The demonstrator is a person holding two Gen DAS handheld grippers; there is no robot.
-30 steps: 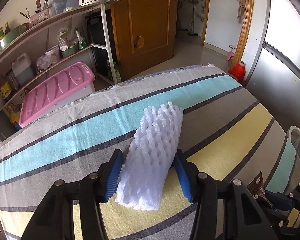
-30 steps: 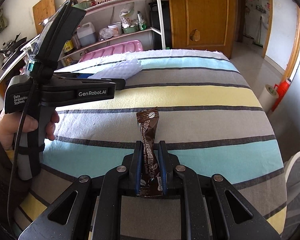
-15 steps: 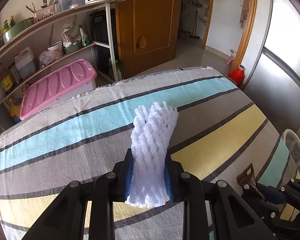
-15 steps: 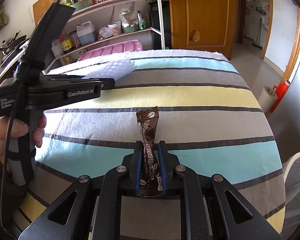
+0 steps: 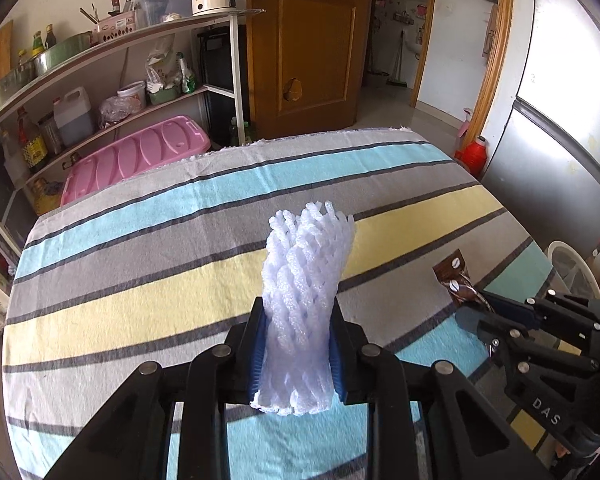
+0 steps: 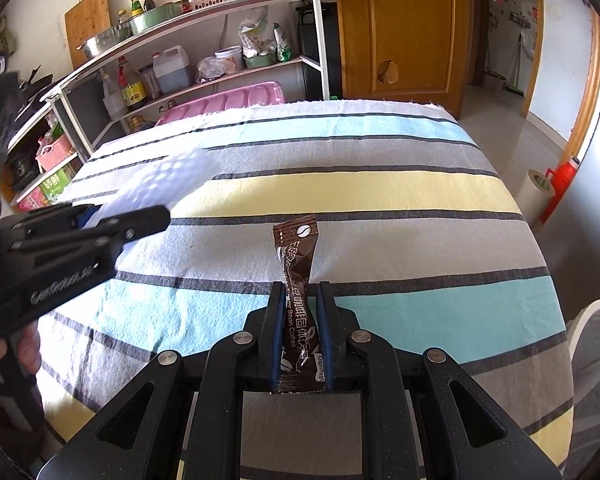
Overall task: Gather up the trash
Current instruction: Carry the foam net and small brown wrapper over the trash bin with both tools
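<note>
A white foam fruit net (image 5: 300, 312) stands squeezed between the blue pads of my left gripper (image 5: 298, 312), which is shut on it and holds it above the striped tablecloth (image 5: 148, 248). My right gripper (image 6: 300, 296) is shut on a brown coffee sachet (image 6: 296, 272) that sticks up between its pads. In the left wrist view the right gripper (image 5: 472, 312) and its sachet (image 5: 458, 280) show at the lower right. In the right wrist view the left gripper (image 6: 132, 220) comes in from the left with the blurred foam net (image 6: 164, 180), a hand on its handle.
A striped cloth covers the table (image 6: 380, 192). Behind it stand a metal shelf (image 5: 120, 44) with bottles and jars, a pink plastic lid (image 5: 132, 156) and a wooden door (image 5: 304, 40). A white bin rim (image 6: 592, 320) sits right of the table; a red bottle (image 5: 474, 152) stands on the floor.
My left gripper closed on the foam net, lifted it off the cloth and carried it toward the near, right side of the table. The right gripper stayed still with the sachet.
</note>
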